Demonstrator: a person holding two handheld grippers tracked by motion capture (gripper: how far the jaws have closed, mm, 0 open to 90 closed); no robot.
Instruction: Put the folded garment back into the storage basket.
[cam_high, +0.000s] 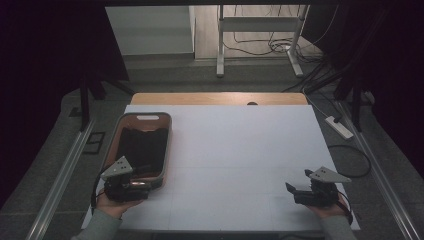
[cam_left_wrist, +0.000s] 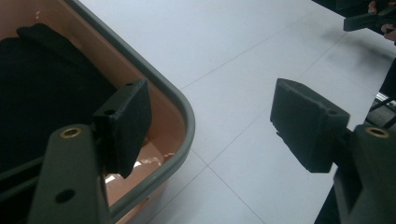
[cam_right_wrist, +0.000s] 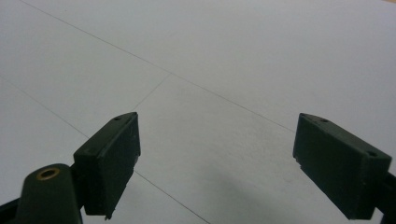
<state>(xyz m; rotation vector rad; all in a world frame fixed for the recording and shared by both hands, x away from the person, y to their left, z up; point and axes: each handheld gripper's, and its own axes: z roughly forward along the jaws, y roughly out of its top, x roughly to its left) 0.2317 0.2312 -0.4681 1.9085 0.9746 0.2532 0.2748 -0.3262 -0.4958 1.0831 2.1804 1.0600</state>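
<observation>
White board covers the tabletop (cam_high: 235, 150), ruled by faint thin lines into large panels, with a strip of pale wood showing along its far edge. On the left side stands a salmon-pink rectangular plastic bin with a grey rim (cam_high: 167, 145), a handle slot at its far end. A dark black cloth (cam_high: 142, 147) lies folded inside it, covering most of the floor; a bare patch of pink shows at the near corner in the left gripper view. Beyond the table stand the white legs of a frame (cam_high: 220, 45), loose cables on the floor, and a white power strip (cam_high: 339, 126) off to the right.

The left gripper (cam_high: 131, 177) sits at the bin's near end. In its own view the jaws stand wide apart and hold nothing: one pad (cam_left_wrist: 128, 123) hangs over the bin's inside, the other over the white board, with the rounded corner of the rim between them.

The right gripper (cam_high: 298, 182) is near the table's front right corner, well apart from the bin. Its jaws also gape wide and empty above bare board.
</observation>
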